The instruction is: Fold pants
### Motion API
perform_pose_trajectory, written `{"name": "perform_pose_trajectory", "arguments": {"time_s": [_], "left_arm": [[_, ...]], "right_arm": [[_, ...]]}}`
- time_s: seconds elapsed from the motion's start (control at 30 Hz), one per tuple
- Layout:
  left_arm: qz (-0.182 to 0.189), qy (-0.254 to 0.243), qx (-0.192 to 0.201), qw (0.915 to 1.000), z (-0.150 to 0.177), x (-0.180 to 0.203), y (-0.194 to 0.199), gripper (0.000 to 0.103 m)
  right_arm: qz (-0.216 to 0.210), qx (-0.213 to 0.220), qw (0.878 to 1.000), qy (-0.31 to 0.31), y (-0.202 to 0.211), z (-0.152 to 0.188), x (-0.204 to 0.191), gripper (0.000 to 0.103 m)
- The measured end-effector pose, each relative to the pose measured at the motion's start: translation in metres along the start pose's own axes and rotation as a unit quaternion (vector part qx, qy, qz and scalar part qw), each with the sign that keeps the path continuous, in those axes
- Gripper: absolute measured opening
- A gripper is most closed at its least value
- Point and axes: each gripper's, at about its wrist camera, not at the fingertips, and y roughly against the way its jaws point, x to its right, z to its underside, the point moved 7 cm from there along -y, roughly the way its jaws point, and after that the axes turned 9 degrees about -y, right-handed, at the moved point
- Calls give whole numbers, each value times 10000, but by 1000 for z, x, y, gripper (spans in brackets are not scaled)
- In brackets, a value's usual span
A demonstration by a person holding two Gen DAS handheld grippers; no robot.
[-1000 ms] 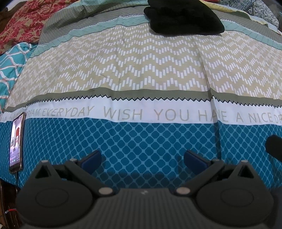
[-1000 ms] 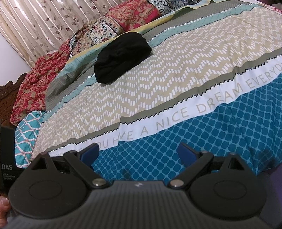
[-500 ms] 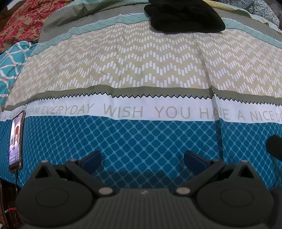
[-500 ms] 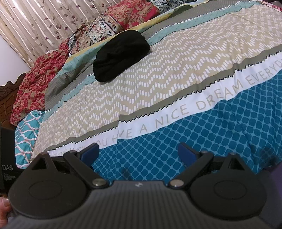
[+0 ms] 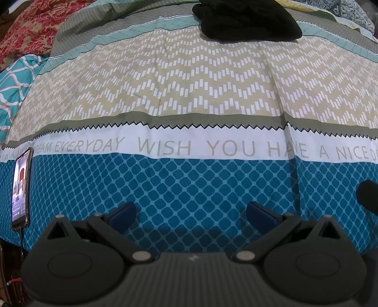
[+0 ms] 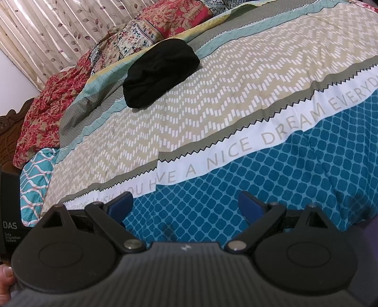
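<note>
Black pants [image 5: 248, 20] lie bunched in a dark heap on the far side of the bed, at the top of the left wrist view. From the right wrist view the same pants [image 6: 160, 70] sit up and to the left. My left gripper [image 5: 191, 212] is open over the blue diamond band of the bedspread, far from the pants, with nothing between its blue pads. My right gripper [image 6: 185, 205] is open too, over the near edge of the bed, and holds nothing.
A patterned bedspread [image 5: 189, 94] with a printed white text band covers the bed. A phone [image 5: 21, 186] with a lit screen lies at the bed's left edge. Red floral bedding [image 6: 47, 106] and pillows [image 6: 165, 21] are piled by the curtain [image 6: 59, 30].
Both grippers have edged slightly forward toward the pants, which sit a little lower in each view. Both stay open.
</note>
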Motion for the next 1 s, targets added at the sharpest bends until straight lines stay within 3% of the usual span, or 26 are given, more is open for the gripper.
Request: {"name": "perform_pose_trajectory", "arguments": {"time_s": [1.0], "left_arm": [[35, -51, -62, 10000, 0, 2, -2, 103]], "right_arm": [[7, -64, 10000, -60, -1, 0, 4, 97]]}}
